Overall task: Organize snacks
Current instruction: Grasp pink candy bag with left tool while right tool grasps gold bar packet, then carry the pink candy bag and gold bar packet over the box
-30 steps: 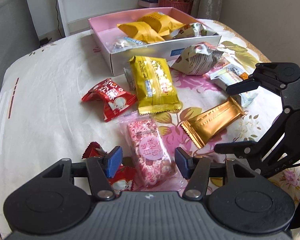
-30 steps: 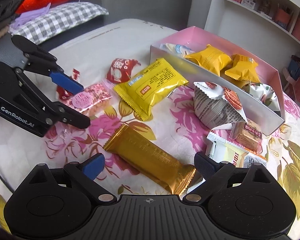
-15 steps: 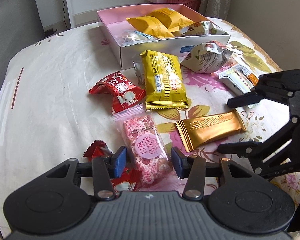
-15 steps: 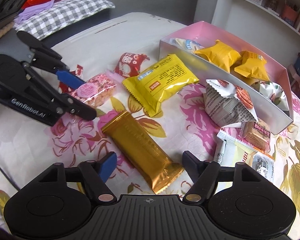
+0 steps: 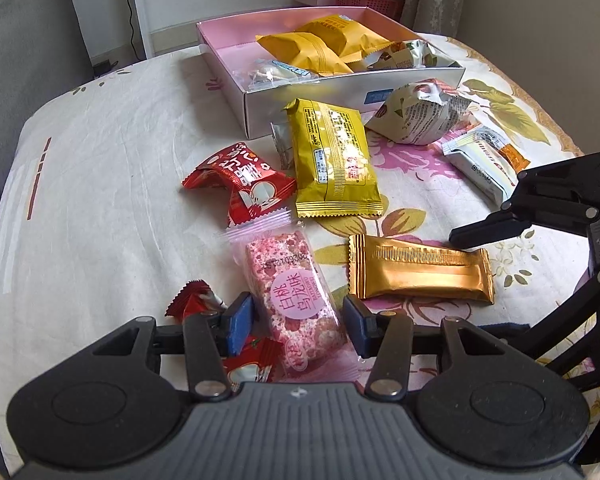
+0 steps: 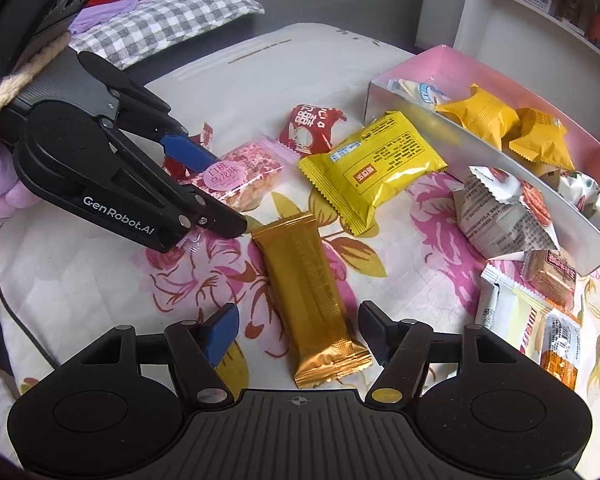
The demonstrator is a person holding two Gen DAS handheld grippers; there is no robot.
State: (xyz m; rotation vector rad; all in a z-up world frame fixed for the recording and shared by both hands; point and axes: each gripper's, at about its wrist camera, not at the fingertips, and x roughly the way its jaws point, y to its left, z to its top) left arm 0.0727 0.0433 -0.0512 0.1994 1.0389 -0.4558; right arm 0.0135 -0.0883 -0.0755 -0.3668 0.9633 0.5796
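My left gripper (image 5: 296, 322) is open with its blue pads on either side of a pink snack bar (image 5: 296, 300) that lies on the table; it also shows in the right wrist view (image 6: 240, 176). My right gripper (image 6: 300, 332) is open around the near end of a gold snack bar (image 6: 312, 292), which also shows in the left wrist view (image 5: 420, 274). Neither bar is lifted. A pink box (image 5: 352, 96) at the back holds yellow packets (image 5: 312, 48) and other snacks.
Loose on the flowered tablecloth lie a yellow packet (image 5: 332, 156), red packets (image 5: 240, 180), a silver-white pouch (image 5: 416, 116) and white-orange packets (image 5: 484, 160). A small red wrapper (image 5: 196, 300) lies by my left finger. Shelves stand behind the table.
Both grippers have moved forward and lower over their bars, and their jaws have narrowed. The pink and gold bars now sit between the pads.
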